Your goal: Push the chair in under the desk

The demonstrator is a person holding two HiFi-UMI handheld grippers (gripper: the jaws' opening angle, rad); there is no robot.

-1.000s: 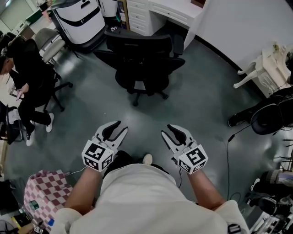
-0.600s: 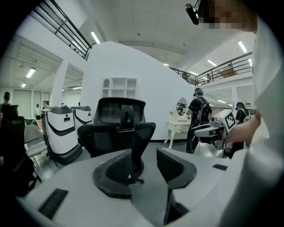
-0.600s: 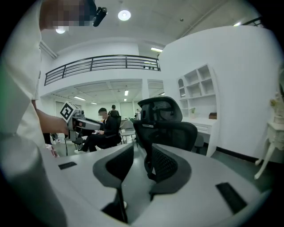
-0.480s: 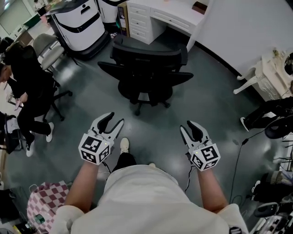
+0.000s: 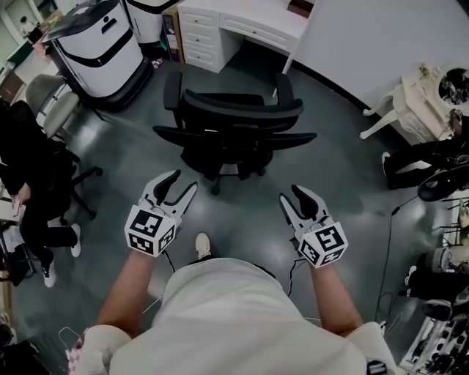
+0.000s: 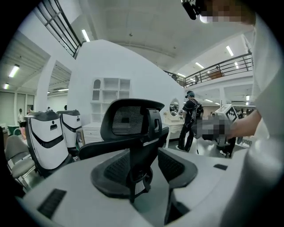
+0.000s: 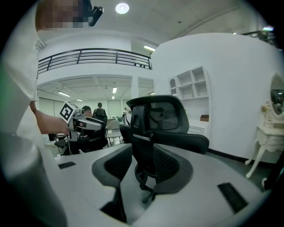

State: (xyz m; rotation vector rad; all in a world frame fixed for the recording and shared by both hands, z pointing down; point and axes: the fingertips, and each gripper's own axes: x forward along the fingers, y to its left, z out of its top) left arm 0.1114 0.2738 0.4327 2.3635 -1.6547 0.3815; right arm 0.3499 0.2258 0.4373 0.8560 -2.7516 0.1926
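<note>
Grey floor: office chair is seen at 12 o'clock of left gripper and right gripper, equally near, desk beyond. Both sets of jaws, just opened wider, are held apart, empty.

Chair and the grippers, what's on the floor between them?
Only bare floor, in the head view, between the chair and the left gripper and right gripper, whose jaws have just been opening, empty.

Before me, the chair shows a black mesh back in matt plastic; the floor gleams glossy grey; the tabletop is smooth white.
</note>
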